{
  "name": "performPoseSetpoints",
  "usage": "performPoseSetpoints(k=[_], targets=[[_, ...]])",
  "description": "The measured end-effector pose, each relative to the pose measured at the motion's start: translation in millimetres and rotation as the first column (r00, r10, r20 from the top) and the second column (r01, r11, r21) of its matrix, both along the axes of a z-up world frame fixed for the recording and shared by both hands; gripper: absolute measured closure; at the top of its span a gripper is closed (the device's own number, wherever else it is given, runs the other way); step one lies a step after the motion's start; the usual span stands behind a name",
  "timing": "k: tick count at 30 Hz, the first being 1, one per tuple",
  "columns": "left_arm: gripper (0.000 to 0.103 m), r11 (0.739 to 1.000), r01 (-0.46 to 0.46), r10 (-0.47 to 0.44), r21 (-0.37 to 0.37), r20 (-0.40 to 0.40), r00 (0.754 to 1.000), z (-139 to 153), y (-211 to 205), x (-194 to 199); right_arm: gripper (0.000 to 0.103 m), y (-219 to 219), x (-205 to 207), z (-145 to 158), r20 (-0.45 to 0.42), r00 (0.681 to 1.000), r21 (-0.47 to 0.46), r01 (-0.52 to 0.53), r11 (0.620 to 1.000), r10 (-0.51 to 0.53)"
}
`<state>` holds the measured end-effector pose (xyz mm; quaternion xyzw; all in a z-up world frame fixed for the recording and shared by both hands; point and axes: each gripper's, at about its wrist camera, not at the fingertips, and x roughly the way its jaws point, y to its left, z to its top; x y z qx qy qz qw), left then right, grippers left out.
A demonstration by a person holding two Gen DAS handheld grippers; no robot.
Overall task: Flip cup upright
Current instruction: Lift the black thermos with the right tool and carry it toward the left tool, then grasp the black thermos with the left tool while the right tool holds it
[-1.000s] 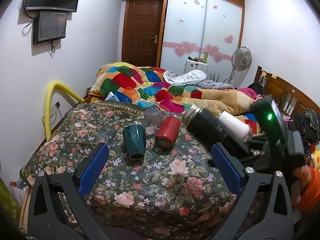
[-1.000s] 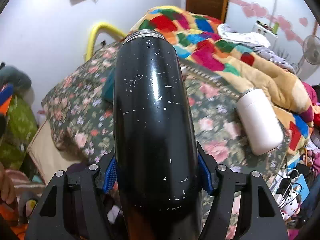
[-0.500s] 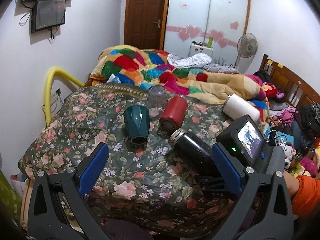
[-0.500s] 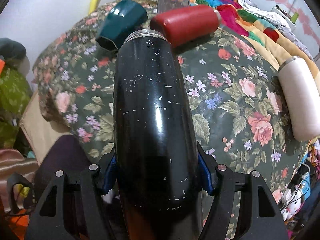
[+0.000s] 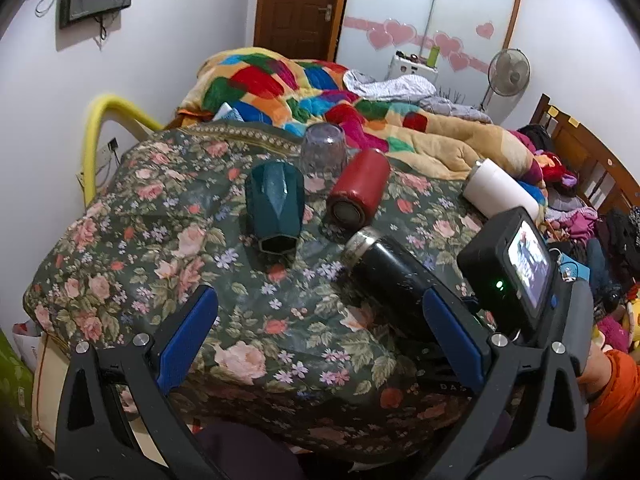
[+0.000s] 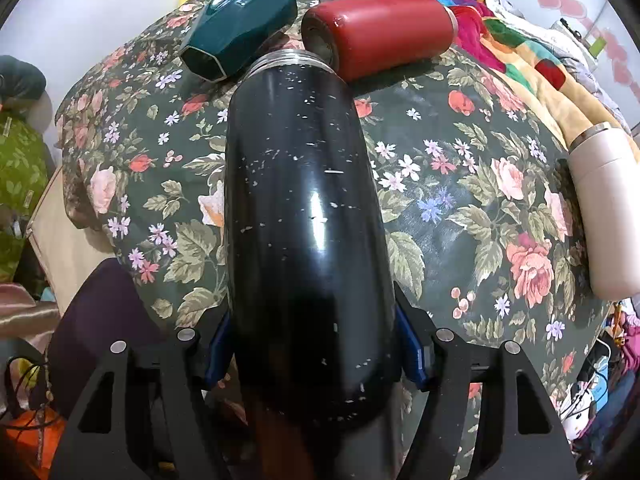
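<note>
My right gripper is shut on a black flask and holds it lying low over the flowered cloth, its silver mouth toward the red cup. The flask and the right gripper's camera body show in the left wrist view. A red cup and a teal faceted cup lie on their sides. A clear glass stands upside down behind them. A white flask lies at the right. My left gripper is open and empty, near the cloth's front edge.
The flowered cloth covers a raised surface at the foot of a bed with a colourful quilt. A yellow tube arches at the left by the wall. Clutter and toys lie to the right, by the wooden bed frame.
My right gripper has lowered the black flask from up in the air to just over the cloth, near the red cup. The left gripper has tilted down and stayed open.
</note>
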<state>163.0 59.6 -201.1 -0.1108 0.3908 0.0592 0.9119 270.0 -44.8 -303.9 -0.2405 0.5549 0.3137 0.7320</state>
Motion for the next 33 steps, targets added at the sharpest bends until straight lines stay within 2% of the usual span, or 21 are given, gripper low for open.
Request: performPoseSetpoints(k=[4, 6, 8, 11, 17, 20, 25, 33], targets=[[0.0, 0.999, 0.01, -0.011, -0.04, -0.027, 1.0, -5, -1, 5, 0.039, -5, -3, 8, -0.023, 1.0, 0.011, -0.001, 1.0, 0.002], [0.0, 0.996, 0.005, -0.009, -0.088, -0.052, 0.999, -10, 1, 9, 0.039, -11, -8, 15, -0.008, 1.0, 0.019, 0.001, 1.0, -0.001], [0.0, 0.987, 0.0, -0.013, -0.161, -0.082, 0.997, -16, 3, 15, 0.039, -19, -14, 24, 0.019, 1.0, 0.03, -0.002, 1.0, 0.001], [0.006, 0.962, -0.021, -0.015, -0.274, -0.13, 0.991, -29, 4, 24, 0.038, -35, -24, 42, 0.073, 0.997, 0.051, 0.009, 0.999, -0.012], [0.007, 0.947, -0.001, -0.06, -0.321, -0.18, 0.982, -44, -19, 42, 0.034, -80, -40, 80, 0.205, 0.974, 0.098, 0.079, 0.992, -0.098], [0.007, 0.951, 0.009, -0.078, -0.309, -0.213, 0.974, -54, -31, 52, 0.033, -102, -43, 94, 0.239, 0.953, 0.154, 0.154, 0.976, -0.188], [0.016, 0.956, -0.003, -0.085, -0.294, -0.286, 0.955, -75, -44, 68, 0.033, -120, -54, 105, 0.289, 0.915, 0.213, 0.226, 0.951, -0.282], [0.016, 0.985, -0.04, -0.02, -0.167, -0.346, 0.938, -92, -56, 90, 0.033, -137, -62, 109, 0.283, 0.894, 0.292, 0.264, 0.919, -0.347]])
